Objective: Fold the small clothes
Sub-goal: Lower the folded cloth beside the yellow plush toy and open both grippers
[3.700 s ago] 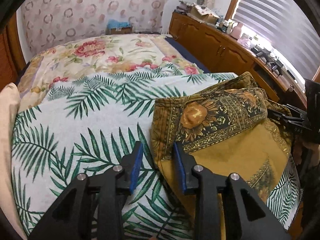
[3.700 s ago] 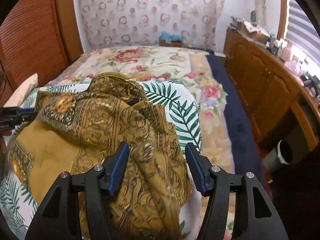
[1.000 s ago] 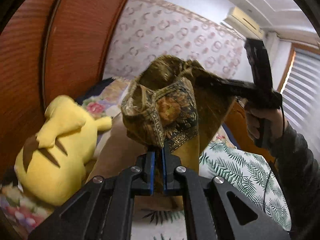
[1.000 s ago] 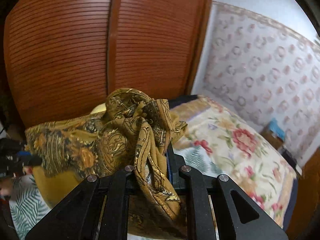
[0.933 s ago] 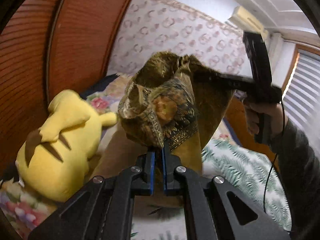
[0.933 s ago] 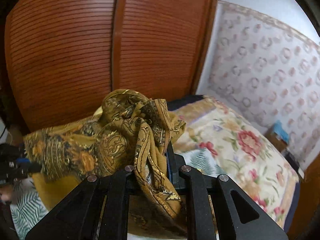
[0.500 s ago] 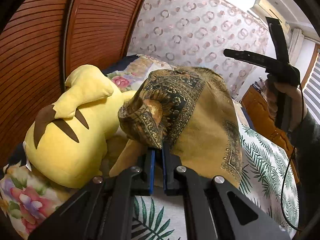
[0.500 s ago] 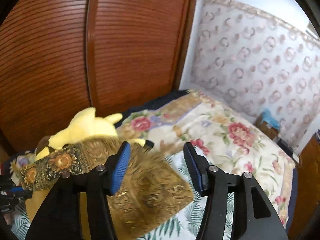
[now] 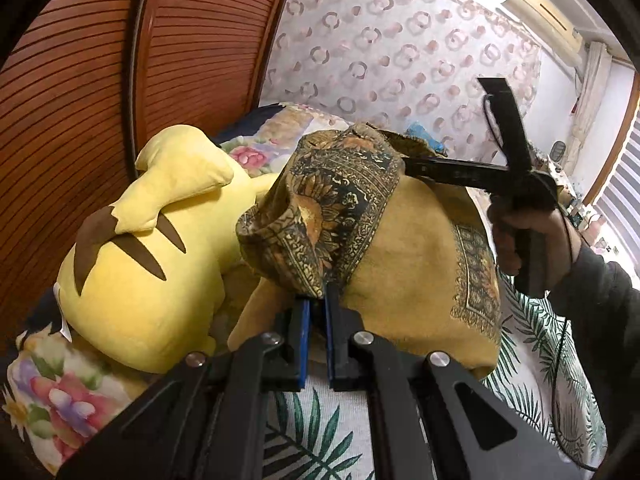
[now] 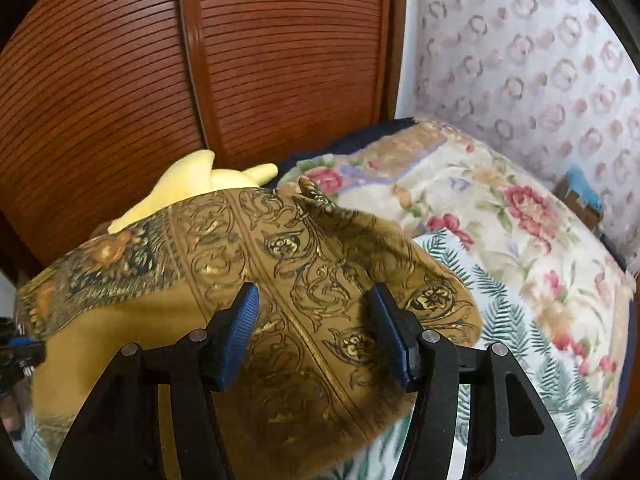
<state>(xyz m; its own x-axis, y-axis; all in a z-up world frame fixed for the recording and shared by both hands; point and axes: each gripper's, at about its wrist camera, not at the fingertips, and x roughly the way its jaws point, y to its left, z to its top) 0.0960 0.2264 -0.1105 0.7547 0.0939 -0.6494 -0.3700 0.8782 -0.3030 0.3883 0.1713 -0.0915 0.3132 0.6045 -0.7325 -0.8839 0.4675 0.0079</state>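
A mustard-gold patterned cloth (image 9: 416,248) with a dark sunflower border is draped in a mound over a pillow. My left gripper (image 9: 315,304) is shut on the cloth's bordered edge, near the bottom centre of the left wrist view. My right gripper (image 10: 314,320) is open and empty, hovering just above the cloth (image 10: 304,264). It also shows in the left wrist view (image 9: 412,162), held in a hand, its tips by the cloth's top fold.
A yellow plush toy (image 9: 152,248) lies left of the cloth against a brown slatted wardrobe door (image 9: 120,60). The bed has a palm-leaf sheet (image 9: 312,440) and a floral quilt (image 10: 500,208). A patterned wall (image 10: 540,60) stands behind.
My right gripper has opened and let go of the cloth. The cloth has dropped from mid-air onto the pillow. My left gripper has kept its hold and come down with it.
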